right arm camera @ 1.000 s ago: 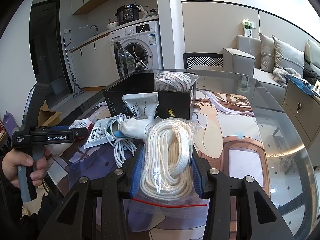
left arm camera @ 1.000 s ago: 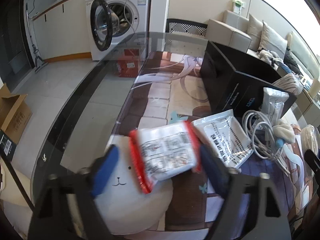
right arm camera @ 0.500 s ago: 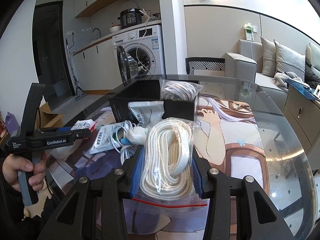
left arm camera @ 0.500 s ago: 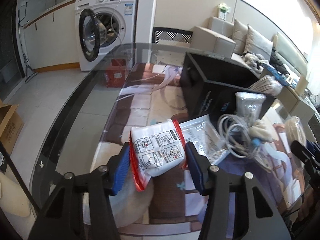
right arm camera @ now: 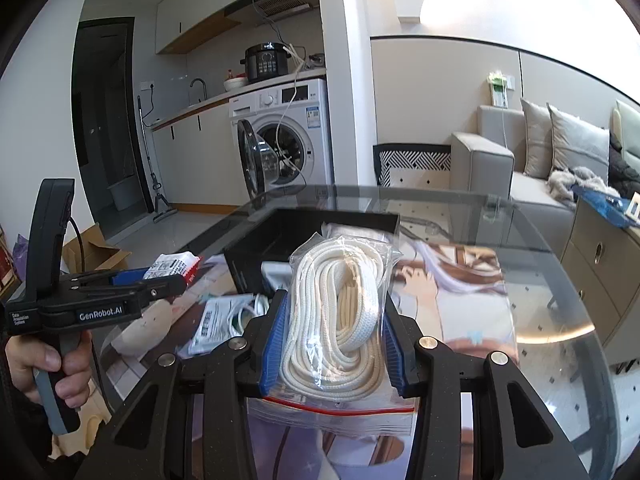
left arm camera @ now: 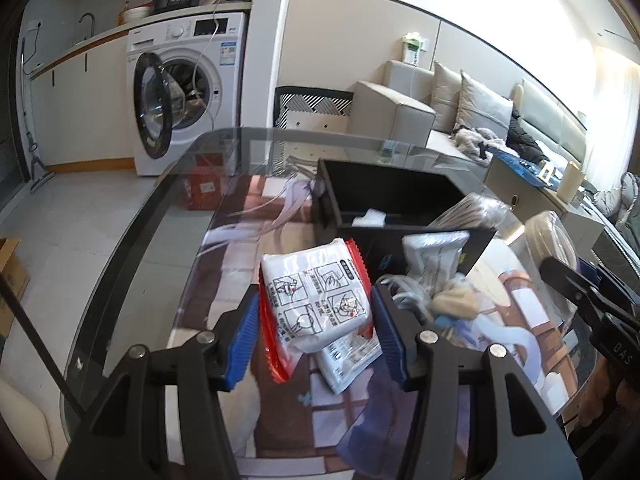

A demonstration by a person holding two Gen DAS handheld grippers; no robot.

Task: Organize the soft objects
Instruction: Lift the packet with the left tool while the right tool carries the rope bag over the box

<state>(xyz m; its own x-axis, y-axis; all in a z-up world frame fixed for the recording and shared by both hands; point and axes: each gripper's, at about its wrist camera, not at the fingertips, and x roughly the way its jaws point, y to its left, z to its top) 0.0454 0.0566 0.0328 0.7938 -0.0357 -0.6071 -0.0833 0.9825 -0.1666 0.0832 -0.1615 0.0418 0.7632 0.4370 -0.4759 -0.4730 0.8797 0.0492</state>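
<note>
My left gripper (left arm camera: 314, 320) is shut on a white soft pack with red edges (left arm camera: 320, 300) and holds it above the glass table, near the black box (left arm camera: 384, 204). It also shows in the right wrist view (right arm camera: 176, 268). My right gripper (right arm camera: 334, 332) is shut on a clear zip bag of white rope (right arm camera: 340, 312), held above the table just in front of the black box (right arm camera: 312, 232). Another bag of rope (left arm camera: 476, 212) leans in the box's right end.
On the table by the box lie a white printed pouch (left arm camera: 344, 356), a coiled white cable (right arm camera: 248, 312), a white packet (left arm camera: 432, 252) leaning on the box and a beige cloth (left arm camera: 456, 304). A washing machine (left arm camera: 180, 92) and a sofa (left arm camera: 472, 112) stand beyond the table.
My left gripper closed on the red-edged pack and lifted it toward the black box. My right gripper has risen and moved closer to the box with the rope bag.
</note>
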